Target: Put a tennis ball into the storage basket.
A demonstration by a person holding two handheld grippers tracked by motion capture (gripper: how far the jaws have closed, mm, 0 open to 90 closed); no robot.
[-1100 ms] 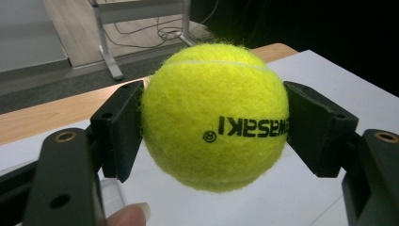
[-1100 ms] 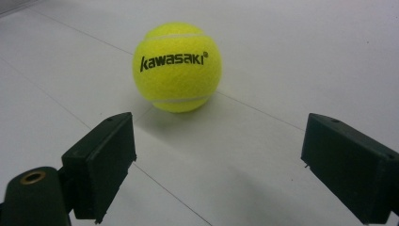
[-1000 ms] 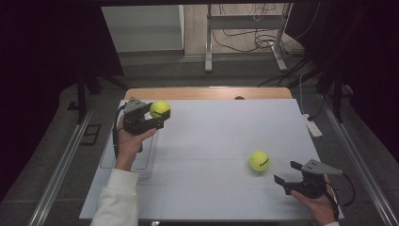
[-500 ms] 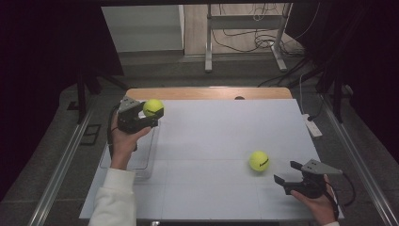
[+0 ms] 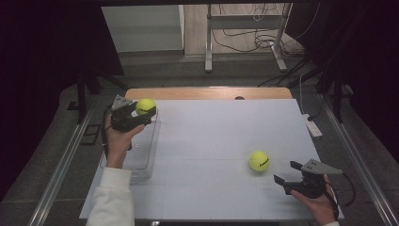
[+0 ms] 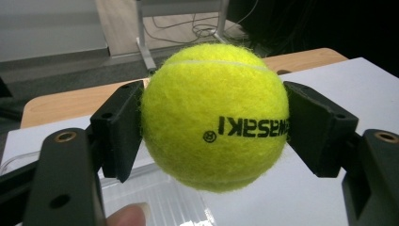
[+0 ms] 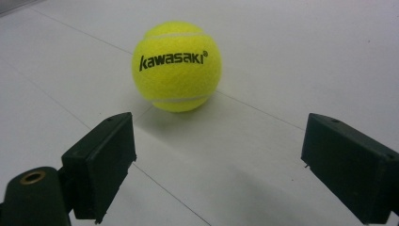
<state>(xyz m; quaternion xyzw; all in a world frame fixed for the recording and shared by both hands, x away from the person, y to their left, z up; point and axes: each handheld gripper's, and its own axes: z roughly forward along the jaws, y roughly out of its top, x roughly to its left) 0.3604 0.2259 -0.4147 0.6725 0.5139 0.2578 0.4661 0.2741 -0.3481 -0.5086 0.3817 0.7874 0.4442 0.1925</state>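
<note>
My left gripper [image 5: 143,112] is shut on a yellow tennis ball [image 5: 145,106] [image 6: 215,115], held in the air above the far end of a clear plastic tray [image 5: 141,157]. The black jaws press both sides of the ball, and its black lettering reads upside down in the left gripper view. A second yellow tennis ball [image 5: 259,160] [image 7: 176,66] rests on the white table at the right. My right gripper [image 5: 288,172] [image 7: 216,165] stands open just short of that ball, jaws wide apart and pointed at it, nothing between them.
The white tabletop [image 5: 221,136] has a wooden strip [image 5: 207,92] along its far edge. A white power strip [image 5: 313,126] lies at the right edge. Beyond the table stand a metal frame [image 5: 244,33] and floor cables.
My left gripper has carried its ball leftward, from the table's far left area to over the clear tray. The right gripper and the second ball have not moved.
</note>
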